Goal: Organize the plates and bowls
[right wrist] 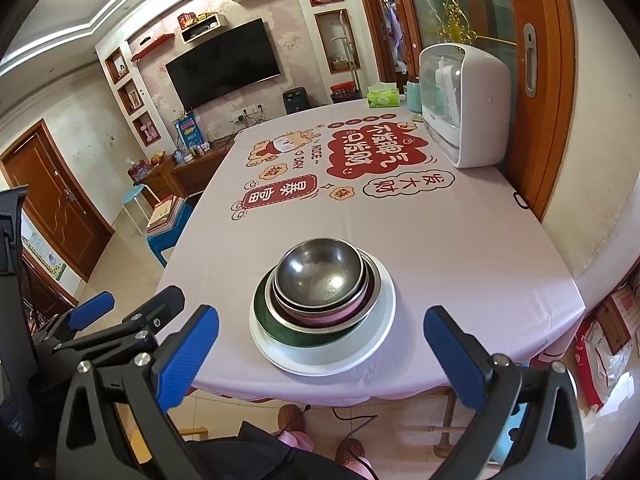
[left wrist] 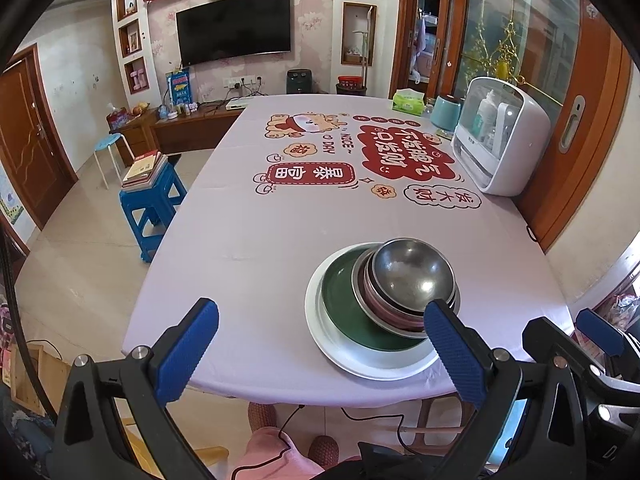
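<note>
Right wrist view shows the whole stack sitting near the front edge of the counter (right wrist: 460, 240): a white plate (right wrist: 376, 320) at the bottom, a dark green plate (right wrist: 264, 316) on it, then a wide steel bowl (right wrist: 360, 312), a pink bowl (right wrist: 320, 314) nested in that, and a small steel bowl (right wrist: 320, 272) on top. The bowls sit off-centre on the white plate, pushed toward its far side, and the nest looks slightly askew. The dishes already appear gathered by size, so the step in hand is judged to be either squaring up the stack or pulling back from it. To do it well, any nudge should go against the rim of the wide steel bowl, low and level, so the smaller bowls inside ride along rather than tip; pressing on the top bowl alone would likely slide it. The right gripper (right wrist: 320, 354) hangs in front of the white plate, its blue pads (right wrist: 186, 354) spread wide apart, holding and touching nothing. The left gripper (left wrist: 320, 354) is likewise spread wide and empty; in the left wrist view one blue pad (left wrist: 454, 354) overlaps the near side of the white plate (left wrist: 320, 320), but whether it touches the rim cannot be told.
</note>
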`<state>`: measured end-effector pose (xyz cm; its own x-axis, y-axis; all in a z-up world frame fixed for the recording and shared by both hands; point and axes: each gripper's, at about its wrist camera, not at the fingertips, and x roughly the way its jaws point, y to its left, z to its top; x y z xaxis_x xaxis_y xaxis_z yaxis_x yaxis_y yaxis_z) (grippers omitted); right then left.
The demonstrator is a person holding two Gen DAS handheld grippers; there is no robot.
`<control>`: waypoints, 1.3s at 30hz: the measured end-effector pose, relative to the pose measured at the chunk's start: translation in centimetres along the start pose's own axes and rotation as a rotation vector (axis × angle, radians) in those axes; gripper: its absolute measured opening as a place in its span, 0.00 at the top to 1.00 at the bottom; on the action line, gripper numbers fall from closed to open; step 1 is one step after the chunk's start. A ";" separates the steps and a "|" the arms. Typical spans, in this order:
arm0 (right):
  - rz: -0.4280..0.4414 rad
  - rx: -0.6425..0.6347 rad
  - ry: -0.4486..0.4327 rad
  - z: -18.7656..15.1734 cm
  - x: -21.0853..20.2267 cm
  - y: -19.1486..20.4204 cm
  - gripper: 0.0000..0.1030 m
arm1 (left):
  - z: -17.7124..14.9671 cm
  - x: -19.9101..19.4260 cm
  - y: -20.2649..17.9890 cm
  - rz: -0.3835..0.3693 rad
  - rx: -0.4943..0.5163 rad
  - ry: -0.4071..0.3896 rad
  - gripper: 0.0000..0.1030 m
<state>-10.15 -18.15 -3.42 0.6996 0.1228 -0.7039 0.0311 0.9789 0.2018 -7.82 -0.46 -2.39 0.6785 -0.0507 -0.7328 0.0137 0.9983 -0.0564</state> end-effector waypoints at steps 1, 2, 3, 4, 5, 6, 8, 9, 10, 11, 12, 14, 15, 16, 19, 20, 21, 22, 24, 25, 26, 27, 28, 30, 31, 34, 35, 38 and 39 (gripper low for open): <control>-0.001 0.000 -0.002 0.0 0.0 0.0 0.00 | 0.1 0.1 0.1 0.001 0.001 -0.001 0.01; -0.002 0.001 -0.007 0.1 0.1 0.0 0.00 | 0.2 0.2 0.3 0.003 0.000 -0.003 0.01; -0.004 0.003 -0.009 0.2 0.1 0.0 0.00 | 0.3 0.3 0.4 0.003 -0.001 -0.004 0.01; -0.004 0.004 -0.010 0.3 0.1 0.0 0.00 | 0.4 0.3 0.5 0.003 -0.001 -0.006 0.01; -0.004 0.004 -0.010 0.3 0.2 0.1 0.00 | 0.5 0.3 0.5 0.004 -0.001 -0.008 0.01; -0.004 0.003 -0.010 0.4 0.2 0.1 0.00 | 0.6 0.3 0.6 0.004 0.001 -0.010 0.01; -0.005 0.003 -0.011 0.3 0.1 0.0 0.00 | 0.7 0.4 0.5 0.003 0.006 -0.011 0.01; -0.005 0.004 -0.012 0.4 0.2 0.0 0.00 | 0.8 0.5 0.6 0.004 0.008 -0.012 0.01; -0.005 0.004 -0.011 0.4 0.2 0.0 0.00 | 0.8 0.5 0.4 0.005 0.010 -0.013 0.01; -0.004 0.005 -0.010 0.4 0.2 0.0 0.00 | 0.8 0.6 0.5 0.003 0.009 -0.013 0.01; -0.005 0.007 -0.009 0.5 0.2 0.0 0.00 | 0.8 0.6 0.5 0.004 0.009 -0.013 0.01; -0.004 0.006 -0.008 0.5 0.3 0.0 0.00 | 0.9 0.6 0.4 0.006 0.010 -0.014 0.01; -0.004 0.005 -0.007 0.6 0.3 0.0 0.00 | 0.9 0.6 0.4 0.006 0.012 -0.016 0.01; -0.005 0.006 -0.008 0.5 0.2 0.0 0.00 | 0.9 0.5 0.4 0.008 0.012 -0.015 0.01; -0.005 0.008 -0.006 0.6 0.3 0.0 0.00 | 1.0 0.6 0.4 0.008 0.011 -0.016 0.01; -0.005 0.007 -0.005 0.5 0.3 0.0 0.00 | 1.1 0.5 0.4 0.009 0.013 -0.017 0.01; -0.004 0.007 -0.003 0.6 0.5 0.0 0.00 | 1.2 0.6 0.4 0.010 0.013 -0.018 0.01; -0.004 0.007 -0.003 0.7 0.5 0.0 0.00 | 1.2 0.6 0.5 0.010 0.014 -0.019 0.01; -0.006 0.007 -0.005 0.6 0.5 0.0 0.00 | 1.4 0.7 0.5 0.008 0.015 -0.019 0.01; -0.006 0.008 -0.004 0.6 0.5 0.0 0.00 | 1.4 0.8 0.6 0.006 0.014 -0.018 0.01; -0.006 0.008 -0.003 0.7 0.5 0.0 0.00 | 1.3 0.7 0.5 0.007 0.015 -0.018 0.01; -0.006 0.008 -0.004 0.7 0.5 0.0 0.00 | 1.4 0.7 0.5 0.006 0.015 -0.018 0.01; -0.005 0.008 -0.004 0.7 0.4 0.0 0.00 | 1.4 0.7 0.5 0.008 0.016 -0.020 0.01; -0.006 0.011 -0.005 0.7 0.5 0.0 0.00 | 1.5 0.7 0.5 0.007 0.018 -0.021 0.01; -0.006 0.009 -0.005 0.7 0.4 0.0 0.00 | 1.6 0.7 0.5 0.007 0.019 -0.022 0.01; -0.007 0.012 -0.008 0.9 0.8 -0.1 0.00 | 2.0 0.8 0.6 0.004 0.024 -0.029 0.01; -0.006 0.012 -0.007 0.9 0.9 -0.2 0.00 | 2.2 0.9 0.6 0.004 0.027 -0.031 0.01; -0.006 0.011 -0.007 0.9 0.9 -0.2 0.00 | 2.4 1.0 0.4 0.003 0.032 -0.034 0.01; -0.006 0.012 -0.007 0.9 1.0 -0.2 0.00 | 2.5 1.0 0.5 0.004 0.033 -0.034 0.01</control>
<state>-8.82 -18.39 -3.53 0.7045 0.1153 -0.7003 0.0438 0.9778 0.2051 -5.29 0.02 -1.49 0.7035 -0.0468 -0.7092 0.0349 0.9989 -0.0312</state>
